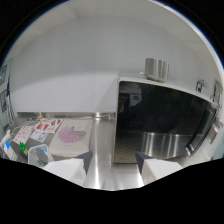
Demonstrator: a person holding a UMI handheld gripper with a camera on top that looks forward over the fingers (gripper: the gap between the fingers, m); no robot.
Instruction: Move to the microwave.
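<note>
Gripper view: microwave (165, 122) sits dead ahead and slightly right, filling most of the far-right scene. Door is dark glass, reflective; a bright metallic curved shape shows low inside or mirrored in it, can't tell which. Left door edge runs vertically just beyond the fingers.

Gripper (115, 161): two dark fingertips visible near the bottom, spread apart, nothing between them but bare steel. Left tip (88, 161), right tip (142, 160). Not touching the microwave.

Surface: brushed stainless counter (102, 150) running from between the fingers up to a strip along the microwave's left side. Looks clean and shiny where exposed.

On top of the microwave, toward the far side: a small metal cup (156, 67), upright.

Left of the fingers on the counter: a pale mat or sheet with a purple-pink print (70, 135), lying flat. Farther left, a few cards or leaflets with red marks (42, 127), overlapping. Near left, a translucent plastic container (39, 154) and some small blue and green bits, too small to identify.

Room: plain white wall (75, 65) behind everything, evenly lit. Some dark fixture on the wall at far right (200, 85), unclear what.
</note>
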